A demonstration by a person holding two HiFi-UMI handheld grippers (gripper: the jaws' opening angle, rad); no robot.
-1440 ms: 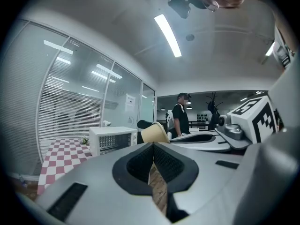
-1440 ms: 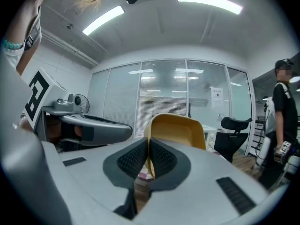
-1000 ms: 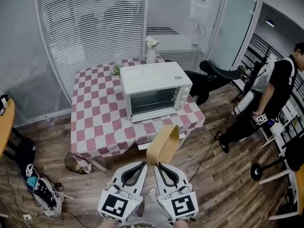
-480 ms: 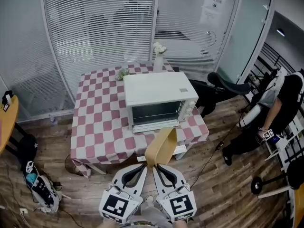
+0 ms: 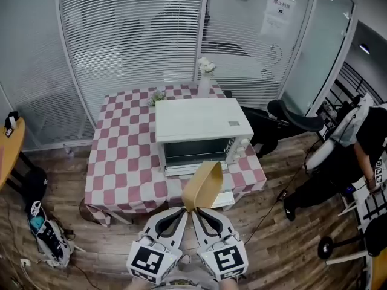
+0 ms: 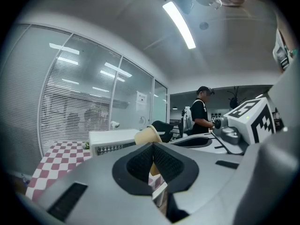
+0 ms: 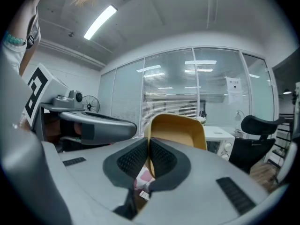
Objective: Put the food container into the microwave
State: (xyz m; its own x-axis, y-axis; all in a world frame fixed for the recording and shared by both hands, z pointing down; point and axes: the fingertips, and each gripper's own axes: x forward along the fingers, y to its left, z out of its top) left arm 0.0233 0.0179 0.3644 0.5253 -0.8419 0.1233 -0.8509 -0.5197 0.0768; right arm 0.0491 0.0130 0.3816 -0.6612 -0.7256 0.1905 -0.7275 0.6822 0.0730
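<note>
Right gripper (image 7: pixel 149 142): jaws closed down to a thin slit, clamped on the lower rim of the tan food container (image 7: pixel 180 130).

Left gripper (image 6: pixel 153 146): jaws likewise nearly together. A tan strip shows in the slit between the pads, so it appears pinched on the same end.

Both grippers lie side by side, tips converging. Container is off the table, standing up from the tips and tilted, hollow side facing the right gripper.

Beyond it: white microwave (image 5: pixel 199 122), door closed, on a table (image 5: pixel 121 168) with a red-and-white checked cloth.

Head view: container overlaps the table's near edge, just below the microwave front.

A person (image 5: pixel 357 156) stands at far right.
</note>
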